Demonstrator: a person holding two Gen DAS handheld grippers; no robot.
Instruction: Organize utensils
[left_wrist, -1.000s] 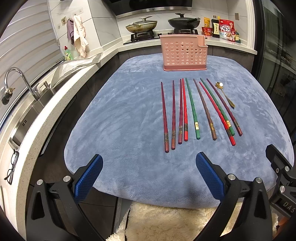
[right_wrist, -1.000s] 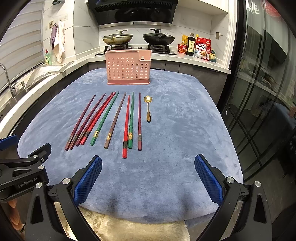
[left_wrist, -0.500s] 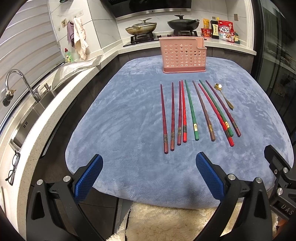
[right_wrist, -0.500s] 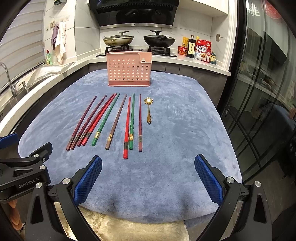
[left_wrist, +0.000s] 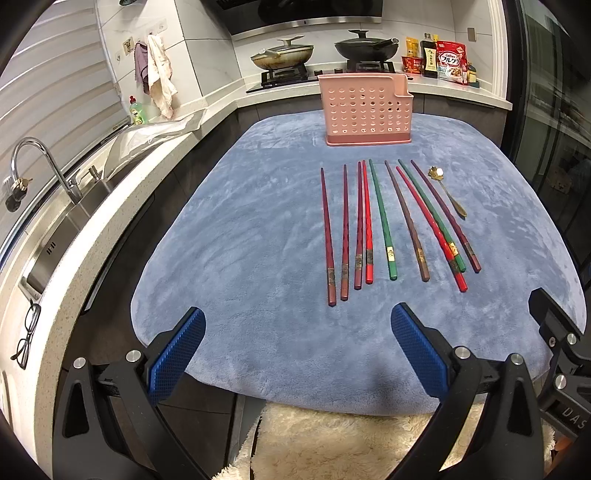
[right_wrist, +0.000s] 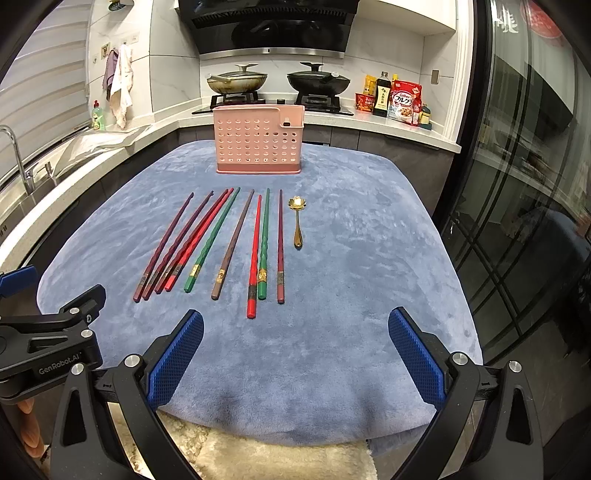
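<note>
Bare blue mat (right_wrist: 332, 332) lies open between the chopsticks (right_wrist: 221, 243) and the near desk edge. Pink holder (right_wrist: 258, 140) stands upright beyond the chopsticks, a clear strip between. Gold spoon (right_wrist: 297, 221) just right of the chopsticks; open mat beyond it.

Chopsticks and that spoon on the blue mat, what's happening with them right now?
Nothing is picked up yet. The left gripper and right gripper both hover over the near edge of the blue mat, jaws open and empty. Nine chopsticks lie side by side with a gold spoon at the right end. The pink holder stands upright beyond them; its inside is not visible.
</note>
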